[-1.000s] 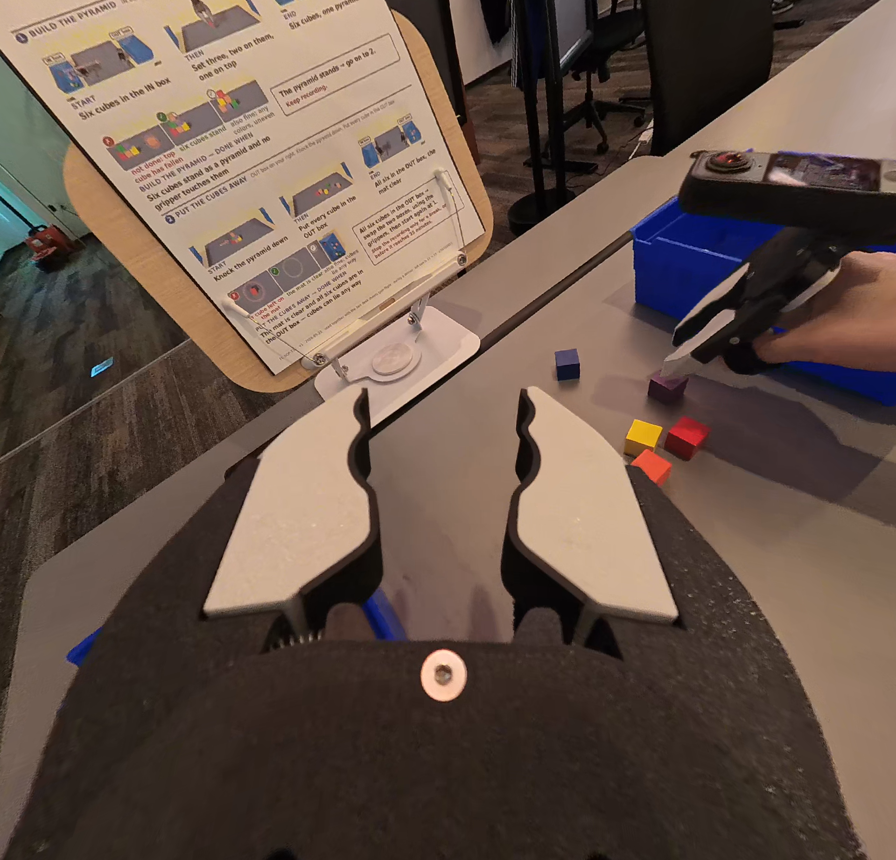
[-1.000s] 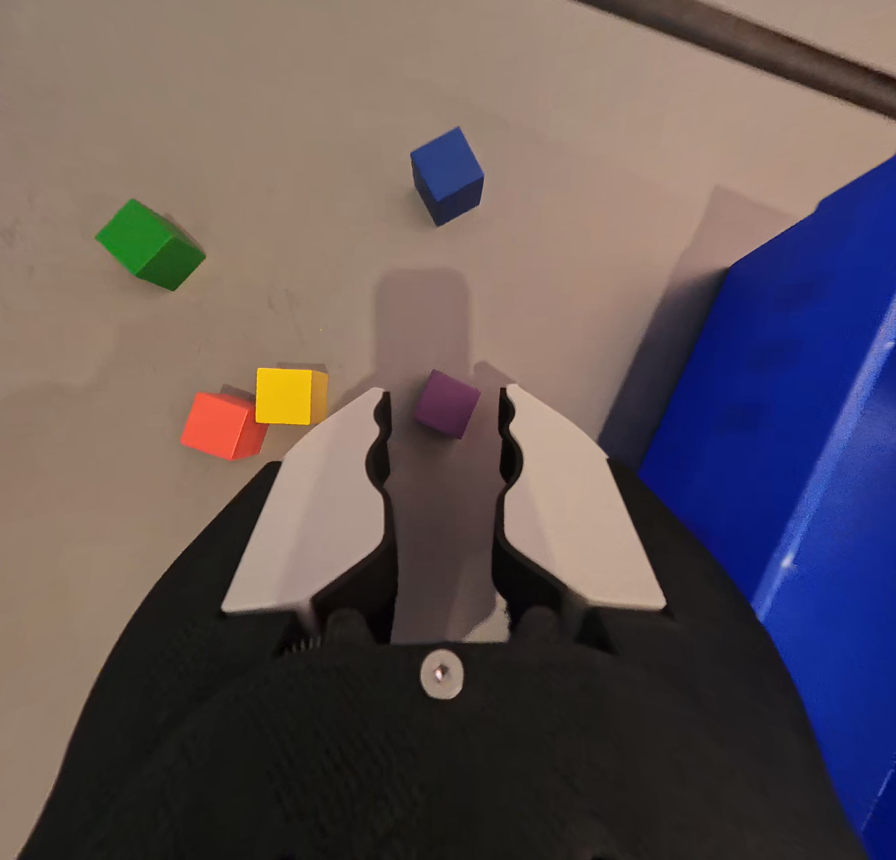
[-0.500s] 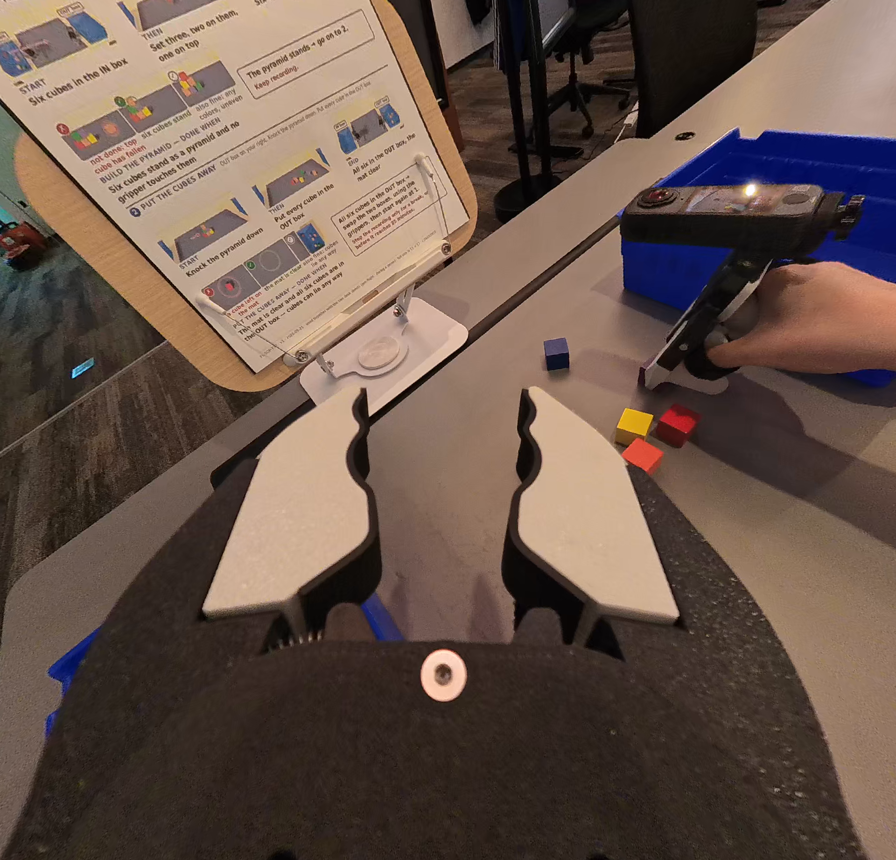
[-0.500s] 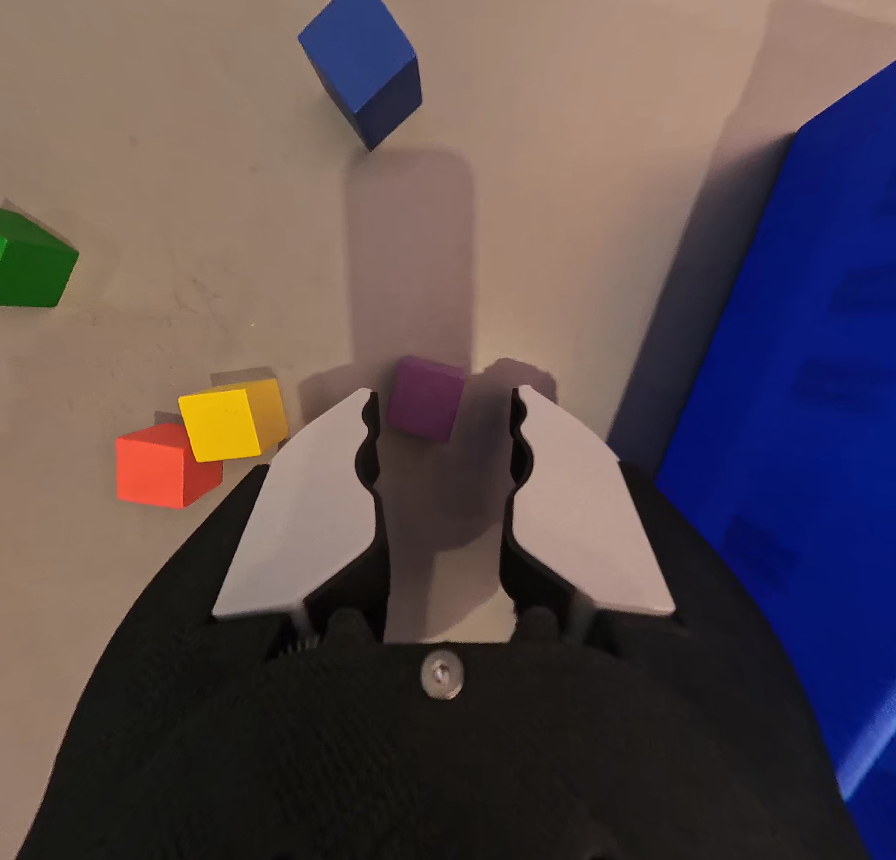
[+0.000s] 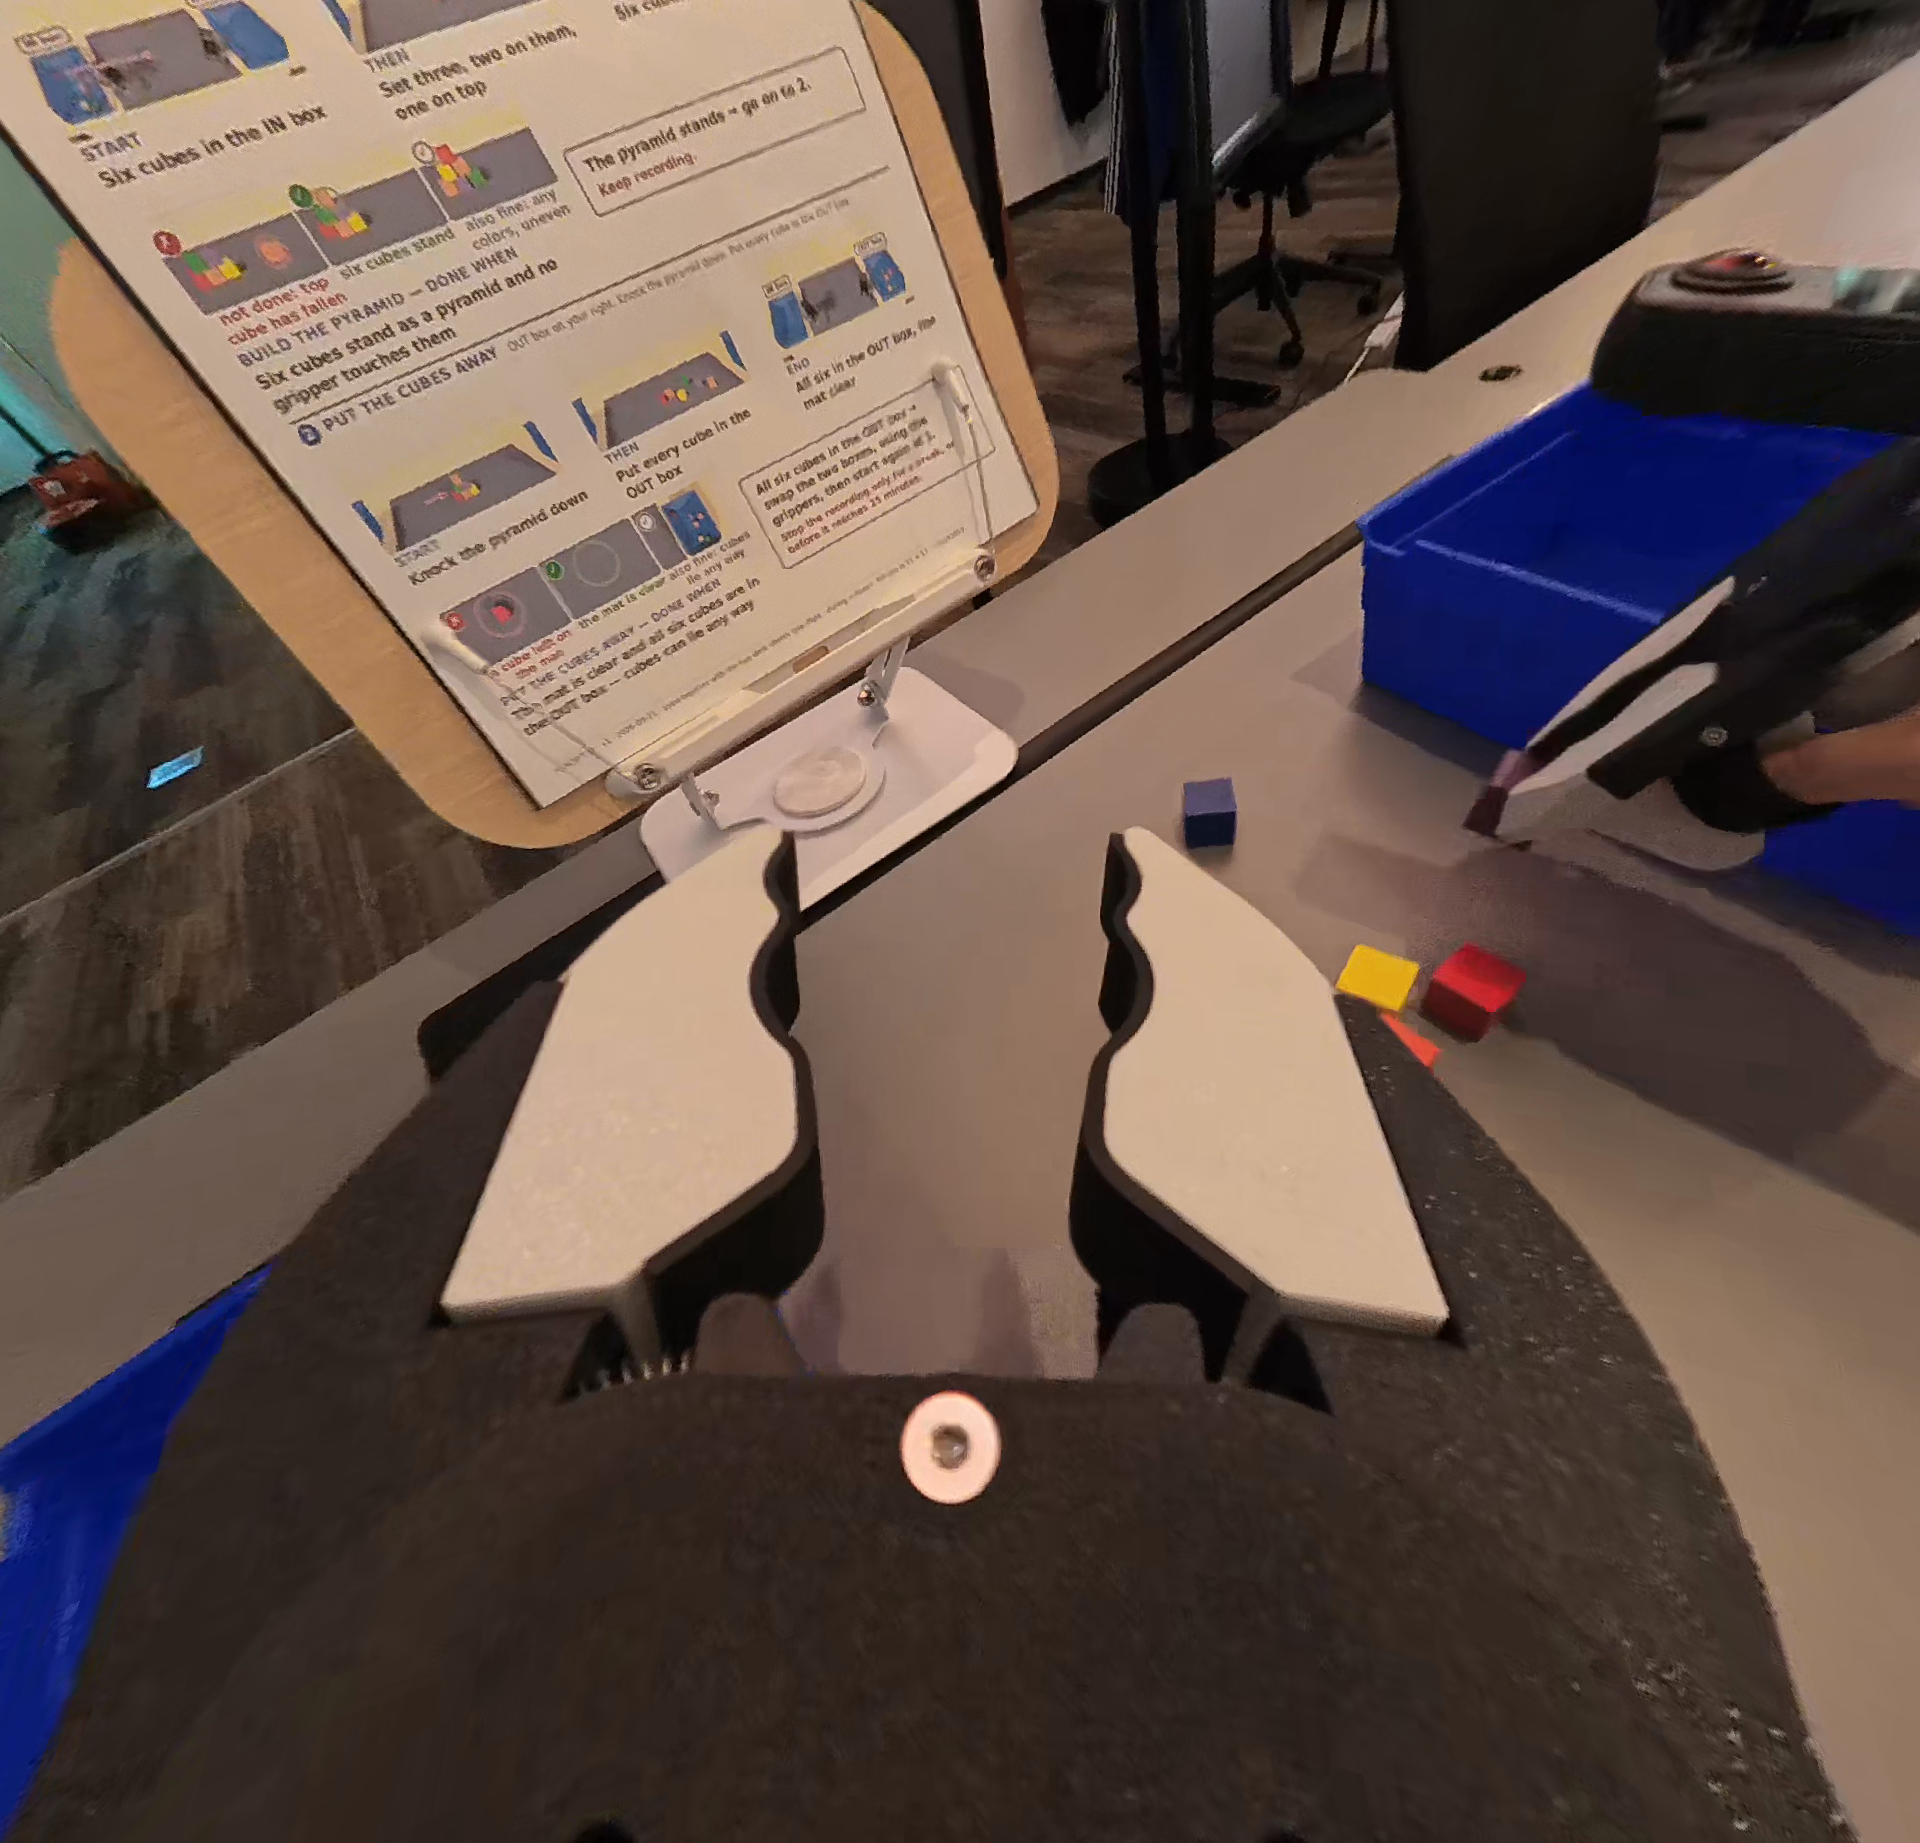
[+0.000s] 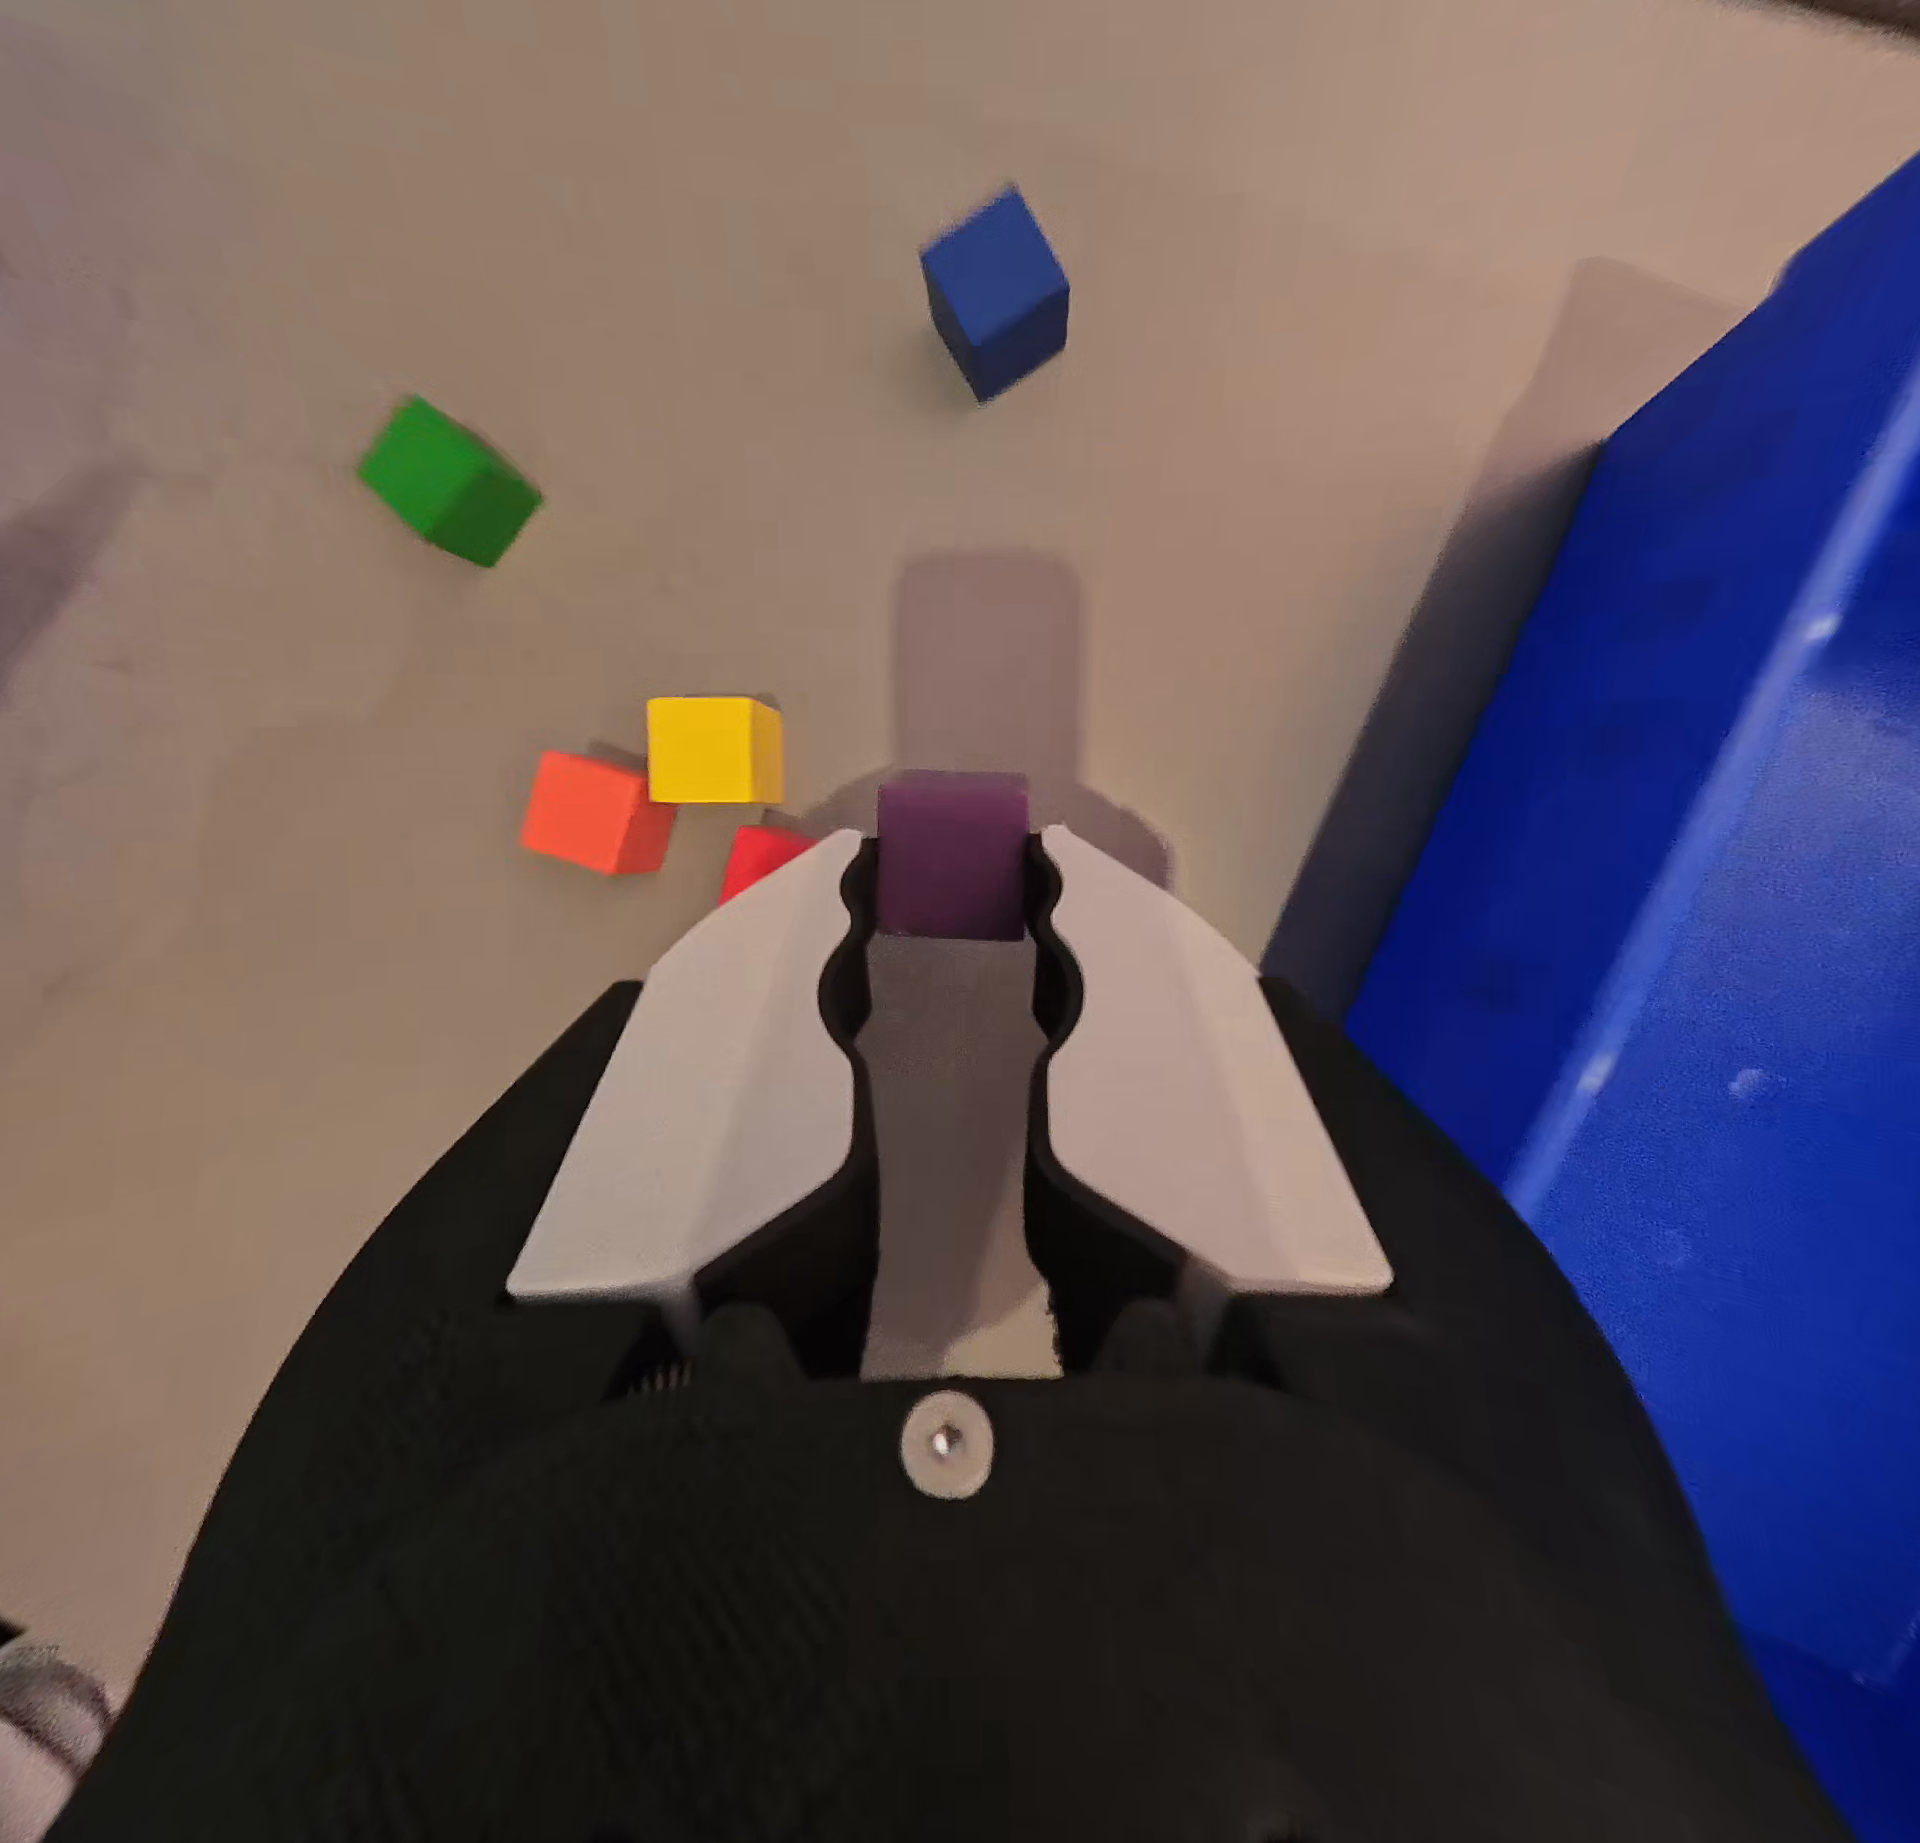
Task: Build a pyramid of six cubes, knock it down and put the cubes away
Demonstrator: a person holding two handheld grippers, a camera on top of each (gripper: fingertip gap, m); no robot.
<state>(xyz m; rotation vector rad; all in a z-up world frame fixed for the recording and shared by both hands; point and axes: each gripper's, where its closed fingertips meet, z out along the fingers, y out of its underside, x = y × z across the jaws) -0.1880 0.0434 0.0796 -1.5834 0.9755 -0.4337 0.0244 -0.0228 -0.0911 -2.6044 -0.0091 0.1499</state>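
Right wrist view: right gripper (image 6: pixel 951 858) clamped purple cube (image 6: pixel 951 853) at frame centre by opposite flat faces. Looked light, rigid, smooth. Left gripper (image 5: pixel 951 894) gaped, empty.

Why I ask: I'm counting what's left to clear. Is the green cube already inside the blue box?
No, the green cube lies on the grey table, well apart from the blue box at the right edge.

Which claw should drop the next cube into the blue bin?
Right claw: shut on the purple cube, blue bin beside it. Left claw is open, empty, farther off.
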